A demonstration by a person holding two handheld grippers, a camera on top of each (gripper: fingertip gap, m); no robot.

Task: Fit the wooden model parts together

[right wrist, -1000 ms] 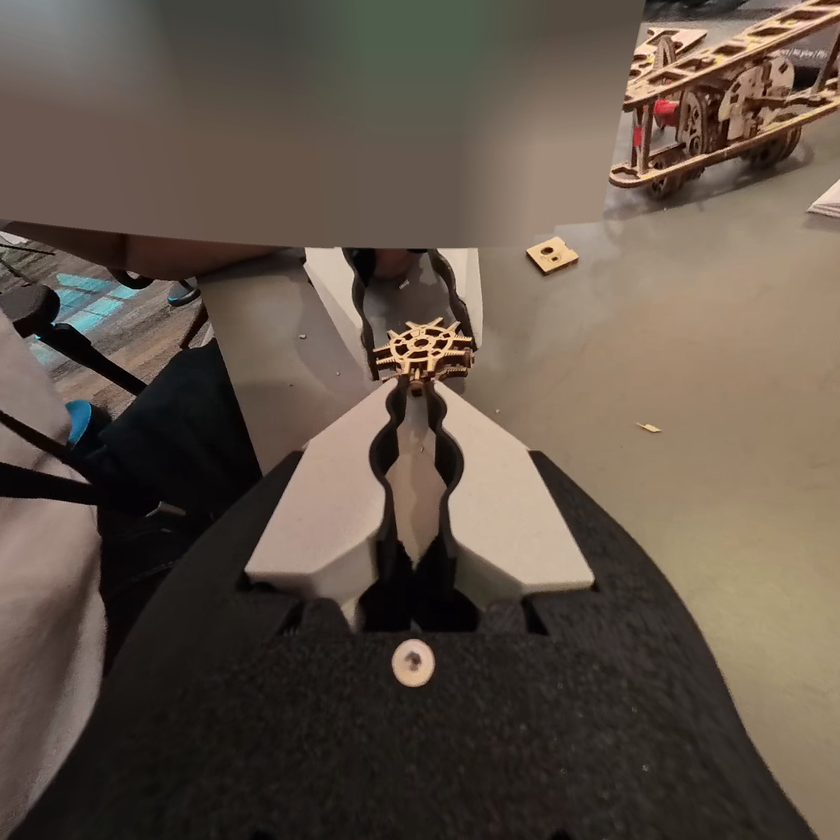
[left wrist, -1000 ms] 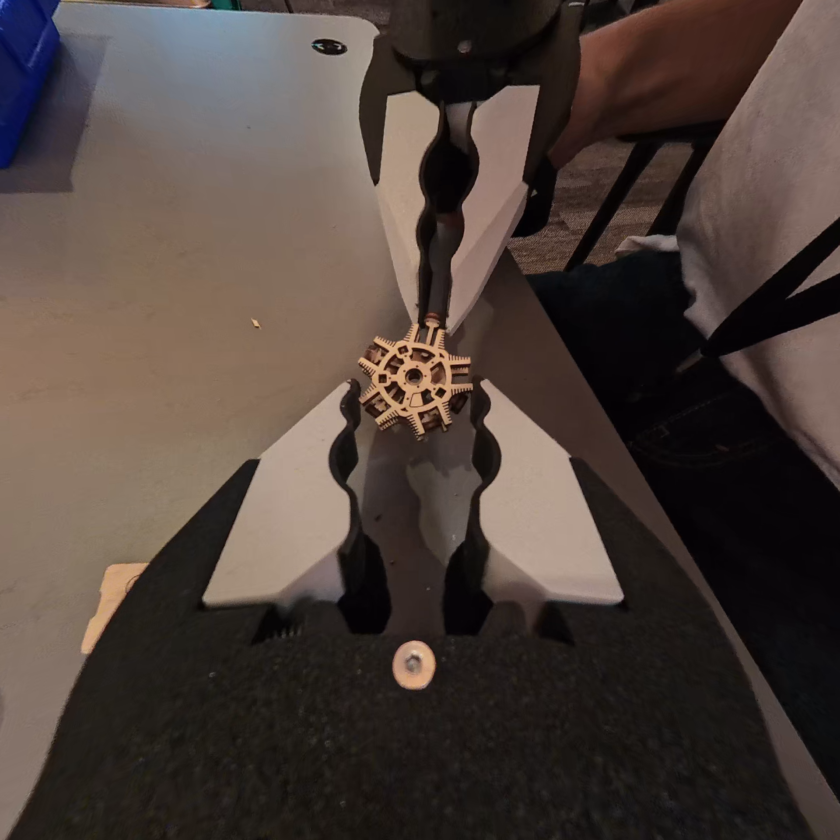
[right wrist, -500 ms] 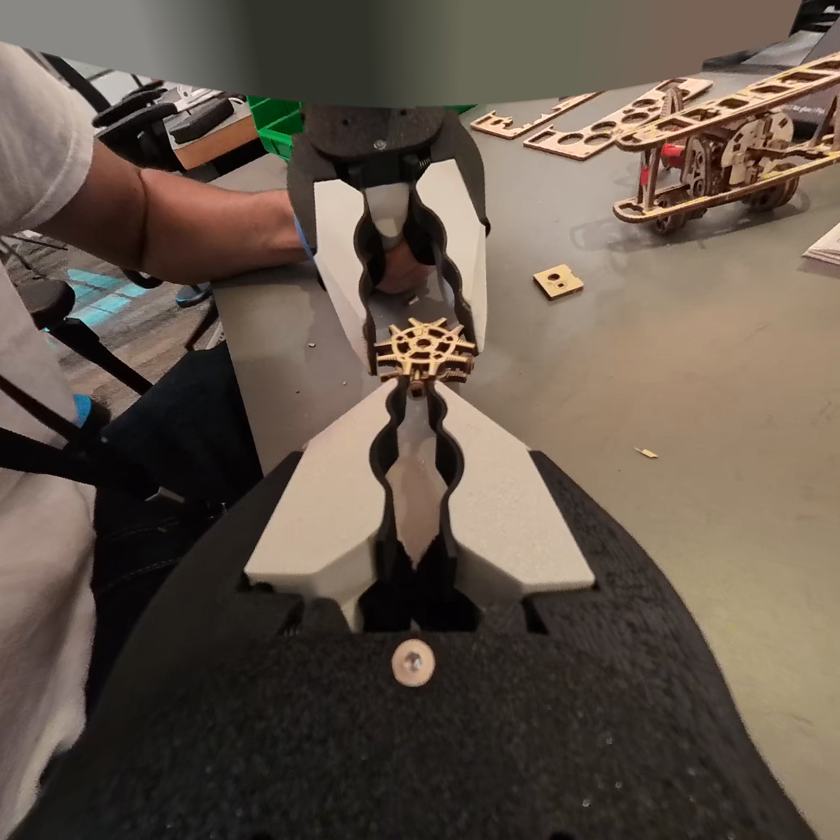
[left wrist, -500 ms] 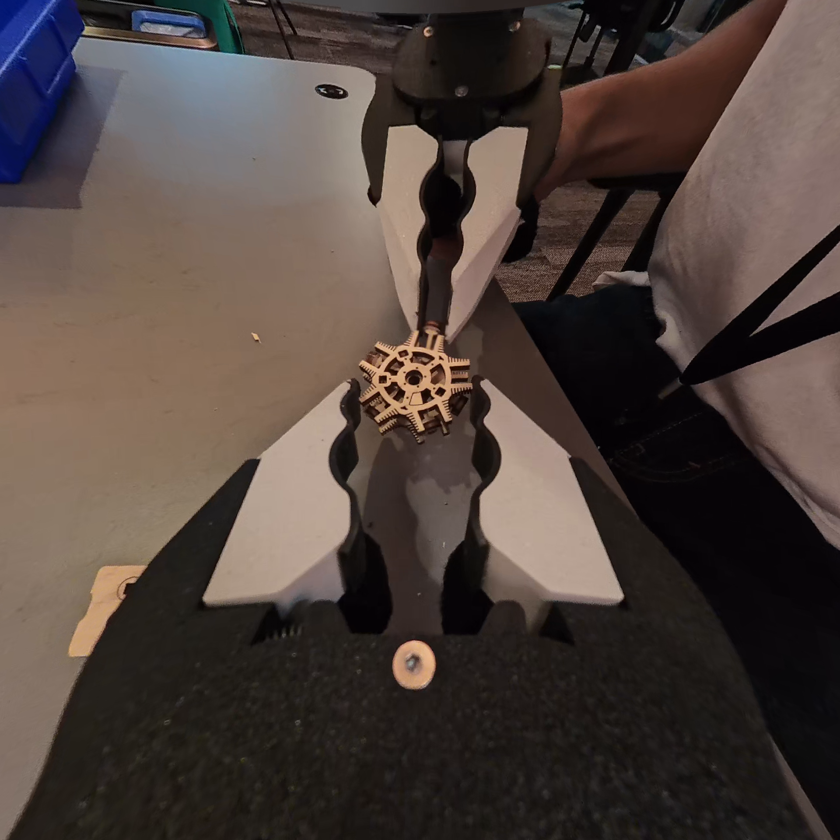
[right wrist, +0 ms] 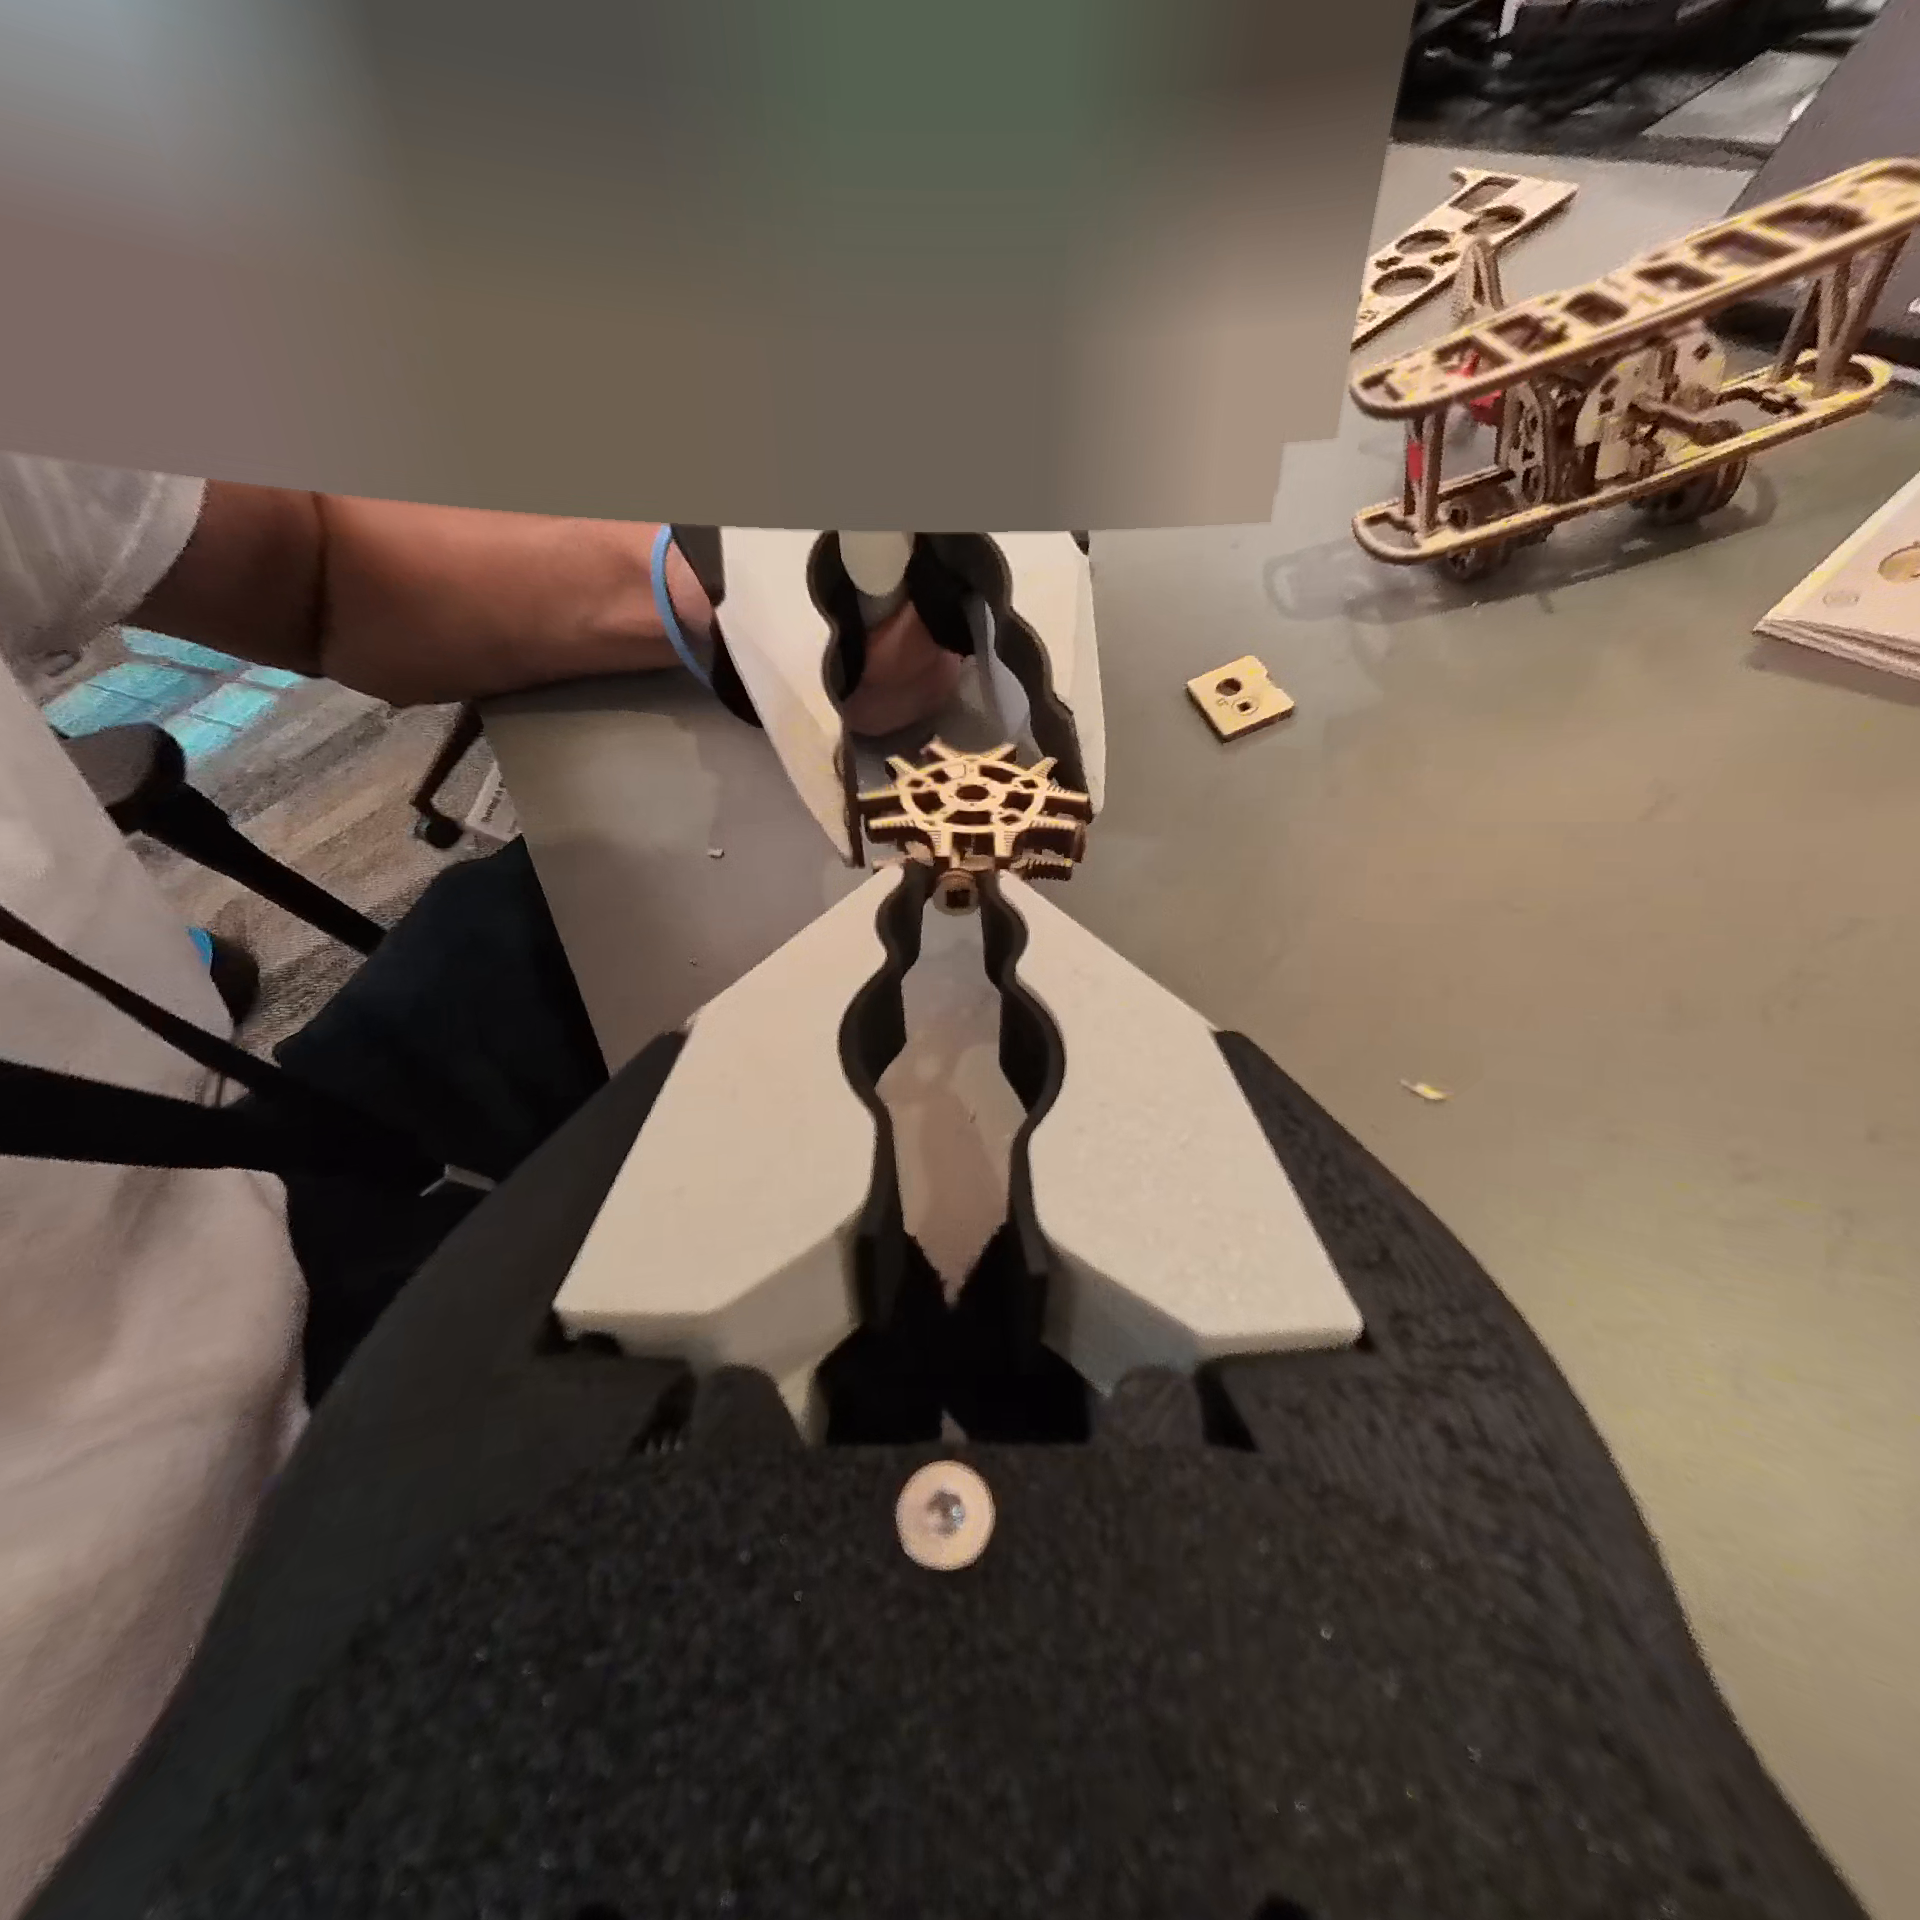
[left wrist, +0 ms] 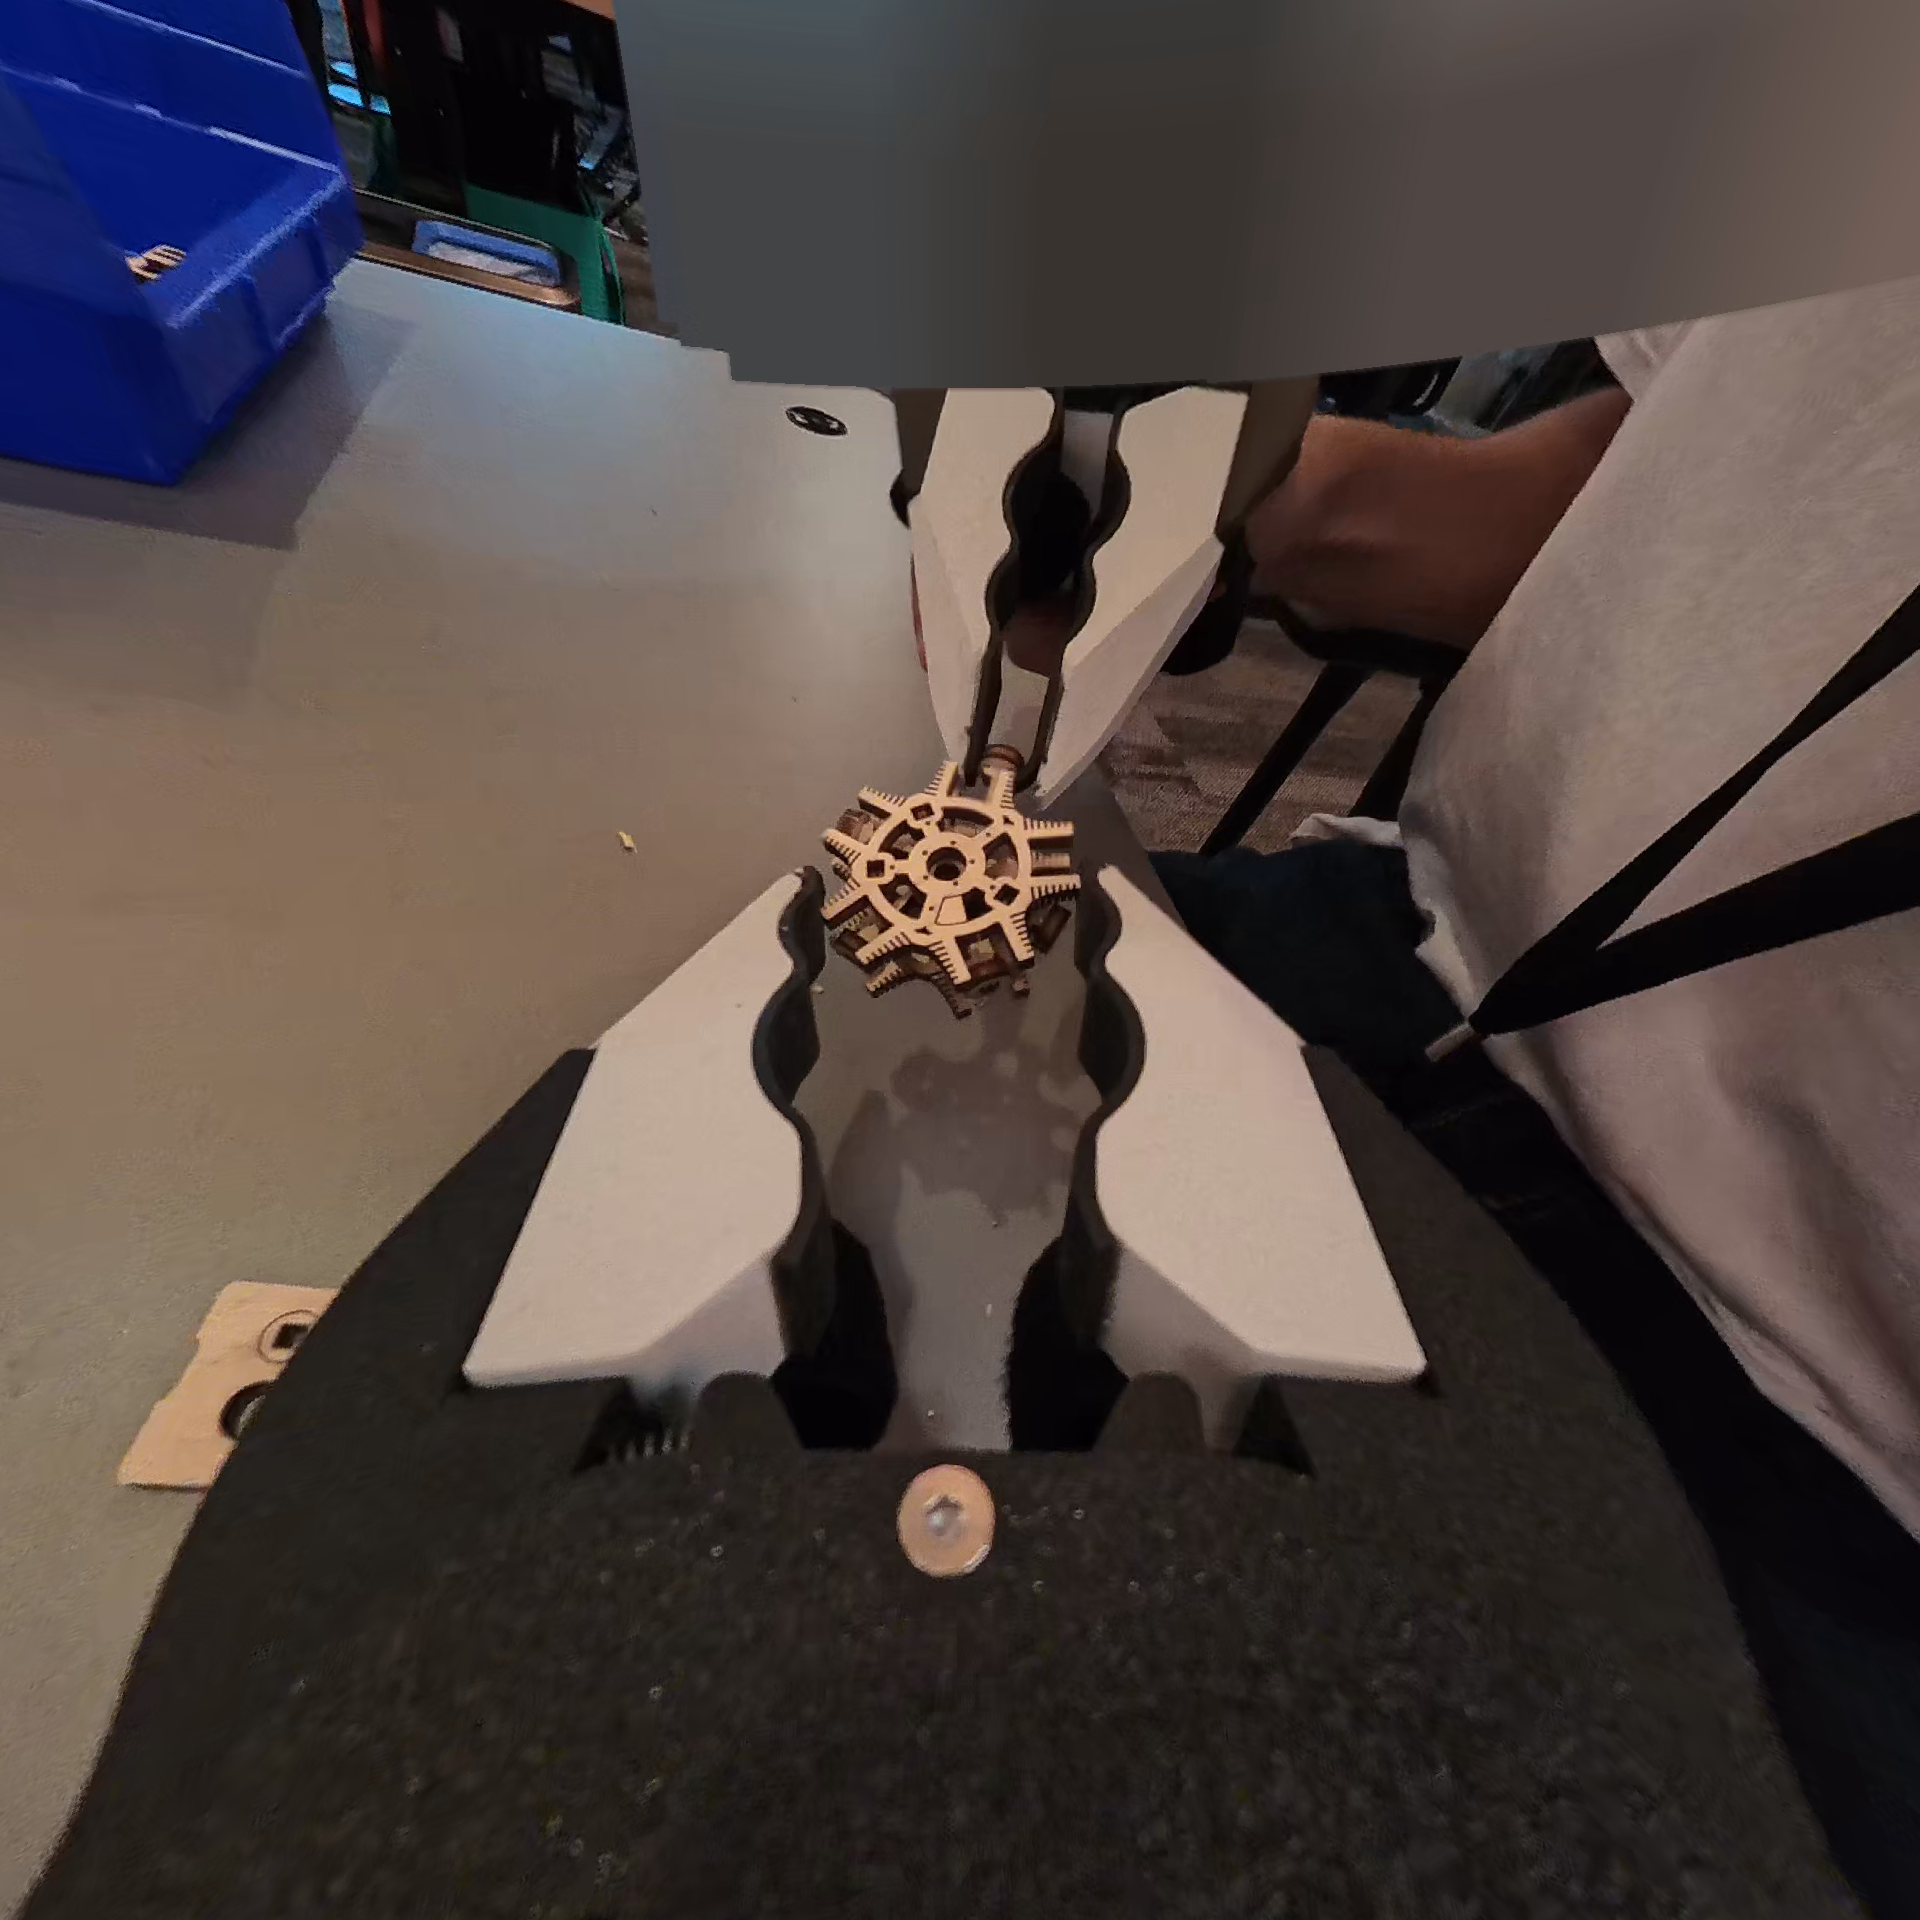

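The left gripper (left wrist: 951,914) held the wooden radial assembly (left wrist: 948,888) across its width, one fingertip pressed on each flank, above the tabletop (left wrist: 416,831) close to the edge where the person sat. The right gripper (right wrist: 958,899) faced it, its jaws drawn narrow onto a small peg (right wrist: 958,902) — a short stub with a square hole in its end, standing out from the assembly's rim.

To do this step well, I judged that the left grip should stay firm and level while the right one drove the peg straight along its own axis. Any sideways lean would risk jamming it or snapping a thin tooth. Whether the peg was fully seated could not be told.

The assembly was pale laser-cut plywood, layered, with a round hub, pierced windows and comb-toothed arms radiating like a star. Its edges were scorched brown. The gripper fingers (left wrist: 665,1174) were matt white wedges with wavy dark rubber inner faces, set in grainy black foam.

Toward the far right corner of the tabletop stood a wooden biplane model (right wrist: 1621,374), with a flat cut-out sheet (right wrist: 1455,239) behind it. A small square wooden plate (right wrist: 1240,698) lay near the grippers — another plate (left wrist: 229,1371) sat by the left gripper's body, and a blue bin (left wrist: 156,260) stood at the far left corner.
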